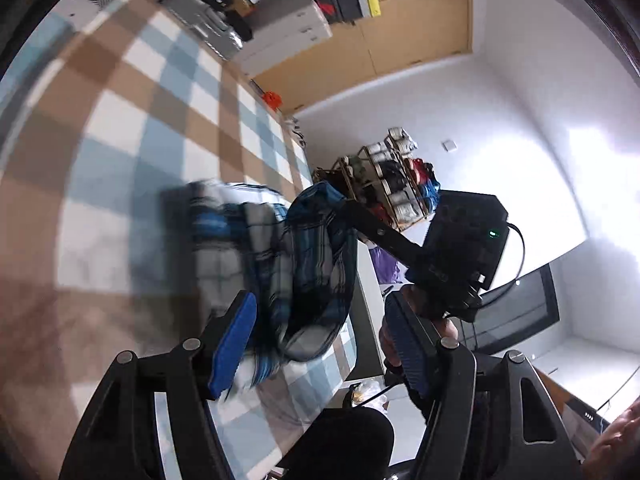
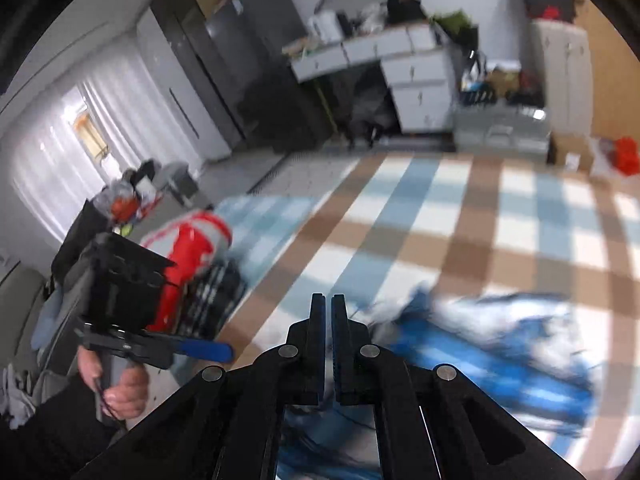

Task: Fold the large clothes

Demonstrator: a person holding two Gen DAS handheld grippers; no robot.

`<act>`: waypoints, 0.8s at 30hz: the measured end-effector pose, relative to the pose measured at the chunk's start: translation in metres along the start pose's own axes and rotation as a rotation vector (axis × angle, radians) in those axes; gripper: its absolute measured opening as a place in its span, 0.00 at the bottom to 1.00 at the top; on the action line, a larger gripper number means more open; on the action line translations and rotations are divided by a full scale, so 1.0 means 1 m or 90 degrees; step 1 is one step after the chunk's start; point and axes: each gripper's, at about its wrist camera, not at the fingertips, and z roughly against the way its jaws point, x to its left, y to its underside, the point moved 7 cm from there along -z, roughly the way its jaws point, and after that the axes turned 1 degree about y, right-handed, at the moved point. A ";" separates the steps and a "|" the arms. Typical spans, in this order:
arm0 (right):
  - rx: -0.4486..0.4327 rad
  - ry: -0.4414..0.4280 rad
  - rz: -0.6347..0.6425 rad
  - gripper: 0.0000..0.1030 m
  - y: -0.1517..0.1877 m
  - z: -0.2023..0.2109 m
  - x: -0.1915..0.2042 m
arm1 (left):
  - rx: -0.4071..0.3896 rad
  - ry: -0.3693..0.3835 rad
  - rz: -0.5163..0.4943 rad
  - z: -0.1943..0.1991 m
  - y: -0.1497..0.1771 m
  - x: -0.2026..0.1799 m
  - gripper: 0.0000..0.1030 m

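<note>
A blue, white and black plaid shirt hangs bunched over the checked tablecloth. My left gripper is open, its blue pads wide apart, with the shirt's lower edge between and just ahead of them. My right gripper pinches the shirt's top fold and lifts it. In the right wrist view my right gripper is shut with blurred blue plaid cloth below and to the right of the fingers. The left gripper shows there at the left, held by a hand.
The checked cloth covers the table. A red and white garment lies in a dark basket at the table's left edge. Cabinets, a dark fridge and a thread rack stand around the room.
</note>
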 end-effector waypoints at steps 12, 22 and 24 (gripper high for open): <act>-0.069 0.118 -0.217 0.04 0.079 0.111 -0.114 | 0.099 -0.115 -0.156 -0.123 -0.019 -0.094 0.79; -0.069 0.133 -0.236 0.05 0.143 0.110 -0.152 | 0.234 -0.287 -0.111 -0.194 -0.022 -0.044 0.79; -0.070 0.112 -0.248 0.05 0.142 0.111 -0.156 | 0.246 -0.308 -0.107 -0.198 -0.018 -0.038 0.79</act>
